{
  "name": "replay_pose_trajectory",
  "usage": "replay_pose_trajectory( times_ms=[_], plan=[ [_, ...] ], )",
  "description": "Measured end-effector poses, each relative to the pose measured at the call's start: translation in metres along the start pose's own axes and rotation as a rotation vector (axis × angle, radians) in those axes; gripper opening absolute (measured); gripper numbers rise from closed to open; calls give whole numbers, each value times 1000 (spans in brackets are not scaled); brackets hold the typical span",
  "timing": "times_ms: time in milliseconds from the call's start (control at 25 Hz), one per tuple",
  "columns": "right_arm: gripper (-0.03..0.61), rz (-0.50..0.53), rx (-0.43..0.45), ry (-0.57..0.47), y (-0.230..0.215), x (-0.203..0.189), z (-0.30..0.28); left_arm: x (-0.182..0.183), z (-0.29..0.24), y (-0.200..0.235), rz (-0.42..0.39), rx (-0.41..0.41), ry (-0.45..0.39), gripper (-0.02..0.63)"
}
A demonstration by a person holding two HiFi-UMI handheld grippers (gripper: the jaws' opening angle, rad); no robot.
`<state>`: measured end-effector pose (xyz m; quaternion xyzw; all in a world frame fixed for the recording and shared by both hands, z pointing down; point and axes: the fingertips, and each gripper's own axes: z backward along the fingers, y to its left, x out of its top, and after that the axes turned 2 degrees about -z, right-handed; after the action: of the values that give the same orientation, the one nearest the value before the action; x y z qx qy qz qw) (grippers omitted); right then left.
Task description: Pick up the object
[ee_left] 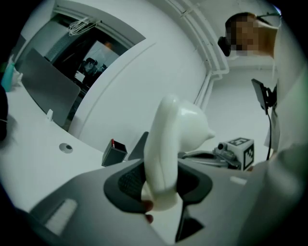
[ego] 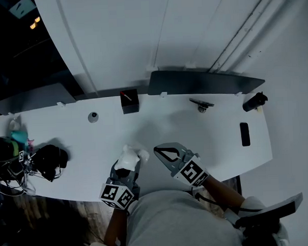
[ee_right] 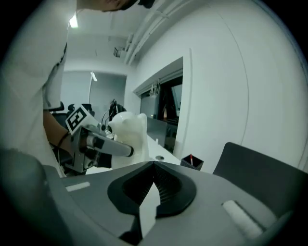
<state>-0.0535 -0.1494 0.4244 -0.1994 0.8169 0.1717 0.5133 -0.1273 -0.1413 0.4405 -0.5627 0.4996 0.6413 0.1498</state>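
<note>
A white animal-shaped figurine (ego: 131,156) is held over the near edge of the white table (ego: 206,143). My left gripper (ego: 126,168) is shut on it. In the left gripper view the figurine (ee_left: 169,139) stands upright between the dark pads, with the gripper (ee_left: 162,185) clamped on its lower part. My right gripper (ego: 163,154) is just right of it, shut with nothing between the jaws. In the right gripper view its jaws (ee_right: 154,169) meet, and the figurine (ee_right: 130,132) and left gripper (ee_right: 98,143) show to the left.
A black pen holder (ego: 129,101), a round grommet (ego: 93,117) and a dark panel (ego: 203,82) lie along the far edge. A black phone (ego: 244,134) and a clip (ego: 201,104) are at right. Black gear (ego: 48,161) and cables sit at left.
</note>
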Motion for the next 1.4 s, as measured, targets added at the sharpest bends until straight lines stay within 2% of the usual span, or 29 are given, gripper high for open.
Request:
replay_pose_trajectory(
  times_ms=[200, 400, 520, 840, 1000, 1160, 1320, 1400],
  plan=[
    [0, -30, -36, 118, 17, -25, -18, -10, 6, 10, 2, 45, 23, 149],
    [0, -33, -76, 142, 27, -30, -25, -22, 19, 17, 10, 65, 50, 149],
    [0, -46, -122, 153, 27, -29, -27, -21, 24, 21, 3, 37, 53, 147],
    [0, -116, -210, 188, 39, -42, -18, -27, 32, 16, 49, -91, 47, 146],
    [0, -131, -261, 173, 38, -43, -8, -37, 26, 10, 60, -121, 66, 146],
    [0, -172, -255, 139, 45, -39, 2, -42, 35, -5, 65, -124, 62, 146],
    [1, -154, -275, 83, 40, -33, 23, -48, 29, -30, 39, -148, 56, 146],
    [1, -157, -283, 68, 40, -35, 41, -52, 29, -46, 88, -157, 46, 146]
  ],
)
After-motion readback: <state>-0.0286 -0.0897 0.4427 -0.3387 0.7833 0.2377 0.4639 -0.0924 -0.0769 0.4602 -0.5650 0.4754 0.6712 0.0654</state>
